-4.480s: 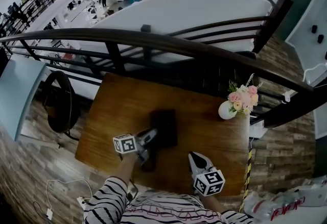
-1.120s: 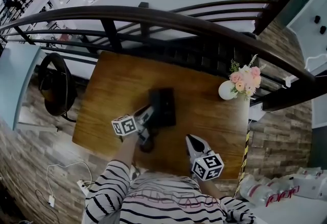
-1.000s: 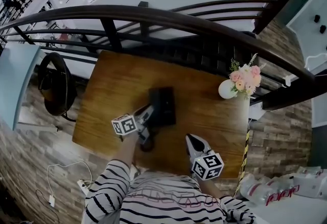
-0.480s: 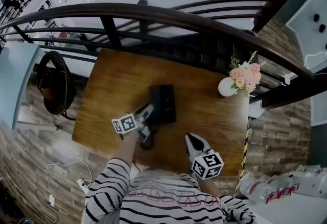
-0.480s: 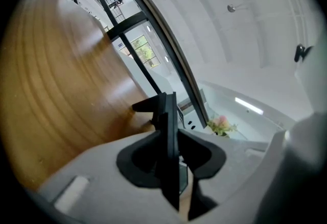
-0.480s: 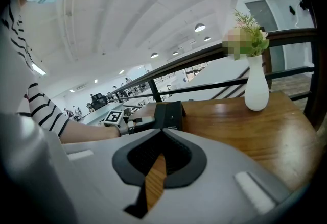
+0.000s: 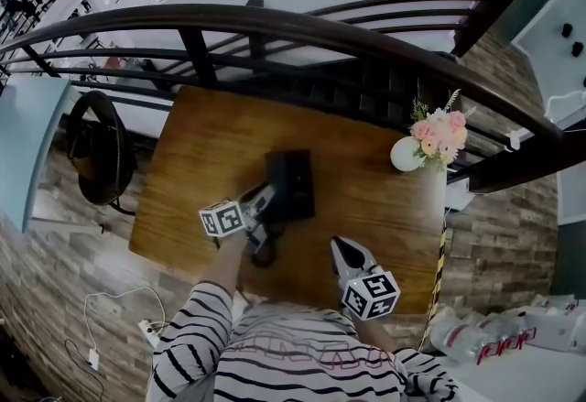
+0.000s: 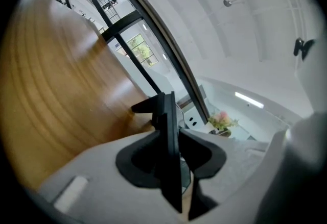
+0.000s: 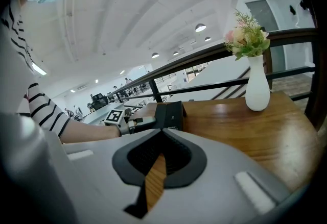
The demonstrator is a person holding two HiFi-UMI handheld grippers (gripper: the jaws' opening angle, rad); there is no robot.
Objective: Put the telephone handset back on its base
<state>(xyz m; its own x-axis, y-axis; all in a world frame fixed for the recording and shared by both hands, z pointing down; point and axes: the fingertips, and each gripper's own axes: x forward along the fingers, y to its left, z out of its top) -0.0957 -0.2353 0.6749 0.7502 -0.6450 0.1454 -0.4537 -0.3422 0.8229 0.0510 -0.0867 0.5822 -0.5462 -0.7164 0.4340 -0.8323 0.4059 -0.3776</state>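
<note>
Fingers [image 8: 138, 159] of the left gripper [image 7: 264, 205] have just been opening, released around the handset [image 8: 167, 136] on its base [image 7: 295, 185]. Right gripper [image 7: 339, 247], at 5 o'clock of the base, is clenched, empty.

Black handset [image 7: 275, 196] lies lengthwise along the left side of its boxy black base [image 7: 300, 182]. Both sit well left of the flower vase [image 7: 406, 154].
</note>
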